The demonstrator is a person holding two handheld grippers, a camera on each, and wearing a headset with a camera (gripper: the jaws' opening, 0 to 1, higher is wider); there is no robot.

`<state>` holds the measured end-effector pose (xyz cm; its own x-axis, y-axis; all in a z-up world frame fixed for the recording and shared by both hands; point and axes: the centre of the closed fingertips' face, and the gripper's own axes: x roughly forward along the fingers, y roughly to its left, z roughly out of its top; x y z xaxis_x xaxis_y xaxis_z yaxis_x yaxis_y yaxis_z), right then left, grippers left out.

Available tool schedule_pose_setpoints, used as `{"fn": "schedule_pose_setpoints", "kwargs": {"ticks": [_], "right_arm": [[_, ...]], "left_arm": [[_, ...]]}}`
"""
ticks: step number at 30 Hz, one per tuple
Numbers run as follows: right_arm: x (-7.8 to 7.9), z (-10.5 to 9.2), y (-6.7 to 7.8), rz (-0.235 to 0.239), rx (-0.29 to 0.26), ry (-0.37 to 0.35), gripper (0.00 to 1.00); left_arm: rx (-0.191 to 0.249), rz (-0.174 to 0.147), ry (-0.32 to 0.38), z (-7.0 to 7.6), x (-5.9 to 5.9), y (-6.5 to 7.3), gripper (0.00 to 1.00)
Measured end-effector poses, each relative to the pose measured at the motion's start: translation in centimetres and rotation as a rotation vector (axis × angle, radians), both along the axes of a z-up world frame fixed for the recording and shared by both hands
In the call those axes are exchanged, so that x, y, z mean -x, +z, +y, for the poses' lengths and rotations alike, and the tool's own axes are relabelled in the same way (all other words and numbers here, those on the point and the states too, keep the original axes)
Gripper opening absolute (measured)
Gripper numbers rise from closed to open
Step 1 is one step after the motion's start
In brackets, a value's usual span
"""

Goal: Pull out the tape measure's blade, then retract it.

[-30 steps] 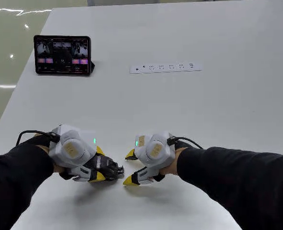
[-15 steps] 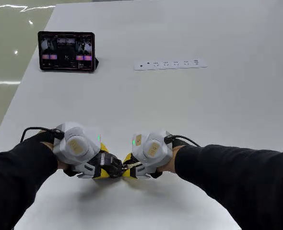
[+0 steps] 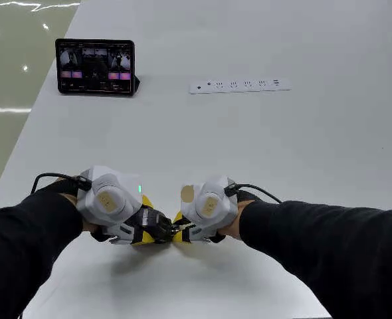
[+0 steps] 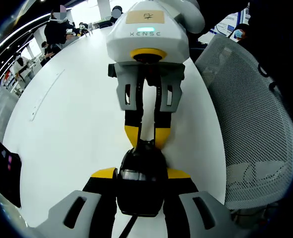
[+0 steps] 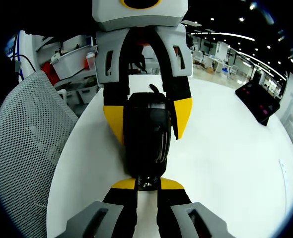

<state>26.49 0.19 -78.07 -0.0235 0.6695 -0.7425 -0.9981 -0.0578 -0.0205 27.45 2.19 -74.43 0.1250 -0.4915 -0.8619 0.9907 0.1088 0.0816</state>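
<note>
The black tape measure (image 3: 159, 226) rests low over the white table (image 3: 282, 146), right in front of me. My left gripper (image 3: 148, 229) is shut on its case, one yellow fingertip on each side. In the left gripper view the case (image 4: 139, 174) sits between my own jaws, and the right gripper reaches in from above. My right gripper (image 3: 178, 234) meets the case nose to nose. Its fingertips (image 5: 124, 184) are shut on the small blade tip (image 5: 147, 182) at the case's (image 5: 146, 131) front. No length of blade is out.
A tablet (image 3: 95, 67) stands at the far left of the table, and a white power strip (image 3: 240, 85) lies at the far middle. The table's left edge runs close to my left arm. A grey mesh chair (image 4: 256, 124) stands behind the grippers.
My right gripper moved left to the tape measure, and its jaws went from open to shut on the blade tip. The left gripper held the case still.
</note>
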Motion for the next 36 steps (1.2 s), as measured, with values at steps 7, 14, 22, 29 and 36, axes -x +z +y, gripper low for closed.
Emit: {"fn": "schedule_pose_setpoints", "kwargs": {"ticks": [7,14,22,29,36], "right_arm": [[0.0,-0.1,0.0,0.023,0.003,-0.02,0.1],[0.1,-0.3,0.0,0.036,-0.005,-0.042,0.1],[0.1,-0.4,0.1,0.04,-0.001,-0.041,0.1],[0.0,-1.0,0.0,0.049,0.012,-0.034,0.1],[0.0,-1.6,0.1,0.05,0.024,-0.031,0.1]], "left_arm": [[0.016,0.002,0.006,0.1,0.0,0.1,0.31],[0.019,0.0,0.003,0.1,0.0,0.1,0.3],[0.024,-0.003,0.005,0.1,0.0,0.1,0.31],[0.025,-0.006,0.013,0.1,0.0,0.1,0.31],[0.03,-0.005,0.021,0.1,-0.1,0.1,0.31]]}}
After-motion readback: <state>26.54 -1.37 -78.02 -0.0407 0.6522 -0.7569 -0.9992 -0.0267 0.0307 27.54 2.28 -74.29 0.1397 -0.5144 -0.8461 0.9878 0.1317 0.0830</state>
